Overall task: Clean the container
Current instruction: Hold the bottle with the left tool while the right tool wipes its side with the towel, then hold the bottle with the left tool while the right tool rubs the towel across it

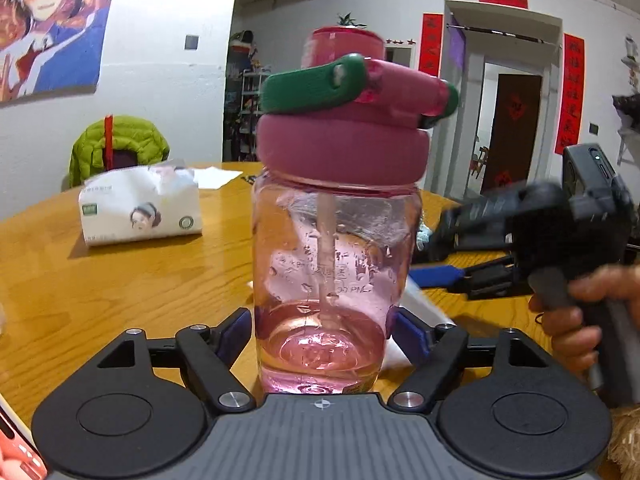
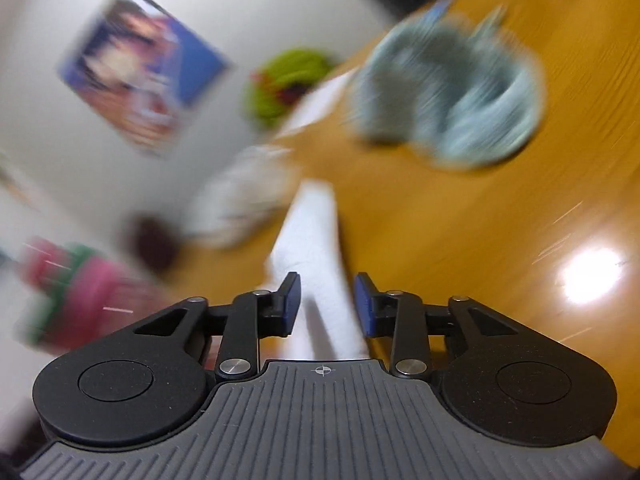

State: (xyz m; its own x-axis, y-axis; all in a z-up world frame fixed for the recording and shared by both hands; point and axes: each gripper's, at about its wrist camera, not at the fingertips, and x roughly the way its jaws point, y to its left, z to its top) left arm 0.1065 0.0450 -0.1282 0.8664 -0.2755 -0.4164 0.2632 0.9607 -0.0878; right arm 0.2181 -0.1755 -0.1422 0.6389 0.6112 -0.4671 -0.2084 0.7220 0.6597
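Wooden table (image 1: 120, 280), left gripper (image 1: 320, 332) fingers clamping pink bottle (image 1: 332, 272), right gripper (image 2: 326, 306) fingers pinching white cloth (image 2: 316, 248)

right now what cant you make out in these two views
- Right wrist view: motion blur smears the grey-blue heap on the table; what it is can't be told.
- Right gripper: whether its pads press the white strip is unclear.
- Left wrist view: the bottle hides the table behind it.
- The left gripper covers the bottle's base.
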